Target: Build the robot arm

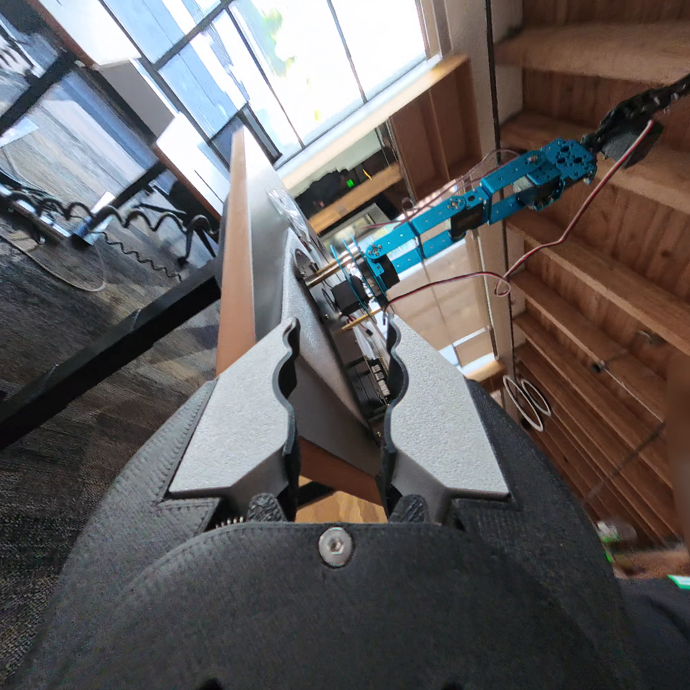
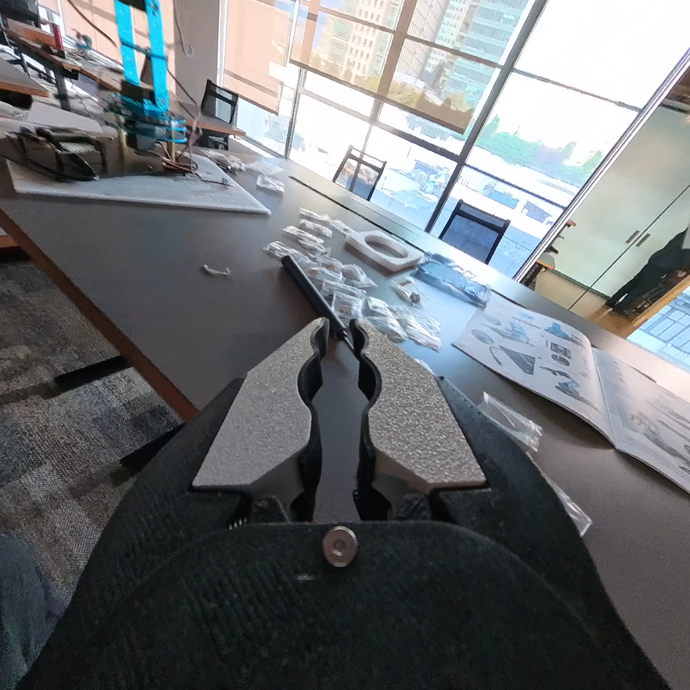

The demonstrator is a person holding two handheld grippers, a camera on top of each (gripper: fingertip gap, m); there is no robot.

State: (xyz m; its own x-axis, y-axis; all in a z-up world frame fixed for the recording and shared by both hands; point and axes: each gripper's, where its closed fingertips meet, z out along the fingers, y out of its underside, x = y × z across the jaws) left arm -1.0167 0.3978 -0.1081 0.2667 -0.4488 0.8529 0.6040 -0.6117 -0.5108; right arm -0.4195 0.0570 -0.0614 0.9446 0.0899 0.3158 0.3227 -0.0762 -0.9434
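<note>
A dark grey desk (image 2: 157, 261) with a wooden edge stands on grey carpet before tall windows. On it lie clear parts bags (image 2: 328, 269), an open instruction booklet (image 2: 530, 347), a white foam frame (image 2: 384, 252) and a white board (image 2: 149, 190) carrying a blue metal robot arm (image 1: 466, 220). The right hand-held gripper (image 2: 339, 330) is nearly closed on a thin black screwdriver (image 2: 310, 287) at its tips. The left hand-held gripper (image 1: 341, 336), rolled sideways, stands moderately open, empty, at the board's edge near the arm's base.
</note>
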